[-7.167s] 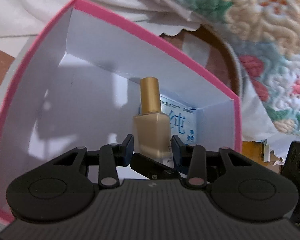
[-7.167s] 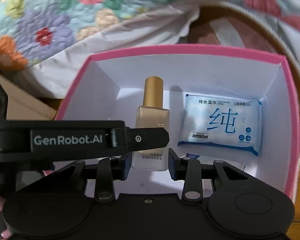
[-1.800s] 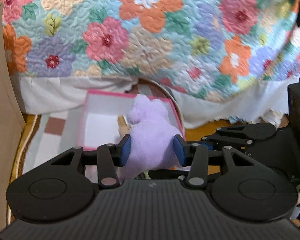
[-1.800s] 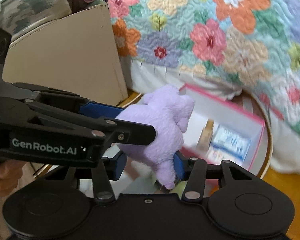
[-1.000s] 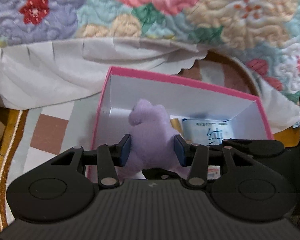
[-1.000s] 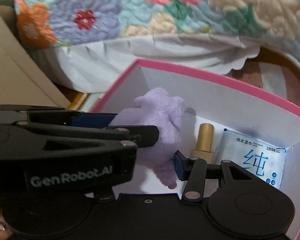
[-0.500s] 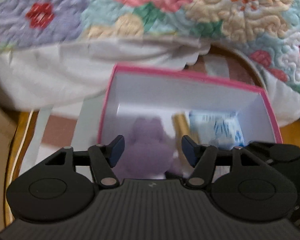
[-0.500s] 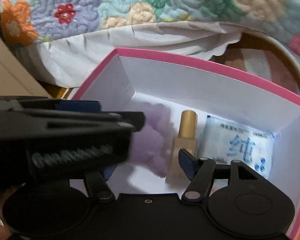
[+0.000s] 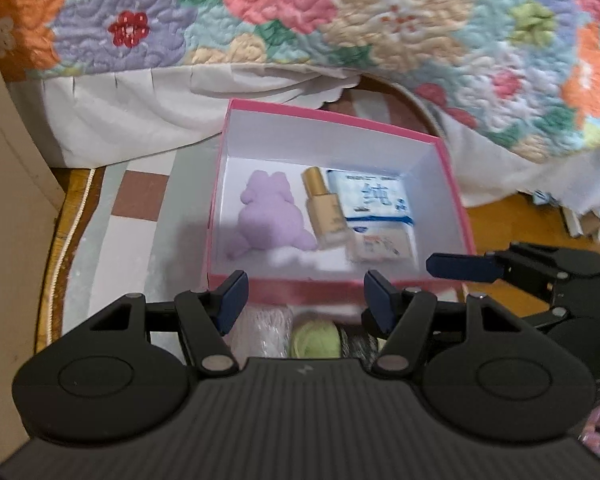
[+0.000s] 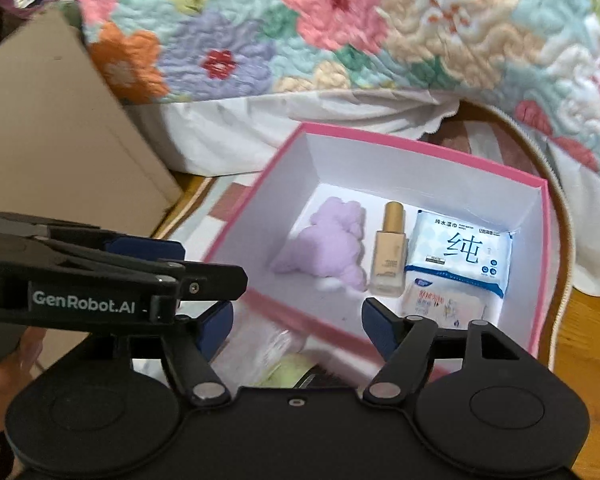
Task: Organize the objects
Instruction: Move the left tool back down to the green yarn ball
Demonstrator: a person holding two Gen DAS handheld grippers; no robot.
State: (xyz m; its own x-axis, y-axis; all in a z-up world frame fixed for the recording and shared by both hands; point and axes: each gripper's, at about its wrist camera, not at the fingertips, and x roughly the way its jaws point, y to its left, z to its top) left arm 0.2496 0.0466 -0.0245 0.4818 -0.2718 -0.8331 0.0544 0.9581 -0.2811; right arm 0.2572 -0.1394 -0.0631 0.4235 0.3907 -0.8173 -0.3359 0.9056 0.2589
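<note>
- I see my left gripper (image 9: 306,294) with jaws apart and nothing between them; they have just been opening.
- My right gripper (image 10: 298,326) also stands spread and empty, its jaws having just widened.
- The purple plush toy (image 9: 268,216) lies in the pink box (image 9: 340,118), at 9 o'clock of the gold-capped bottle (image 9: 324,212), just beside it.
- The wipes pack (image 9: 376,200) sits at 3 o'clock of the bottle; a smaller packet (image 9: 380,246) lies at the pack's 6 o'clock.
- A green ball (image 9: 314,340) sits outside the box, near its front wall.
- The floral quilt (image 9: 340,20) hangs at 12 o'clock.
</note>
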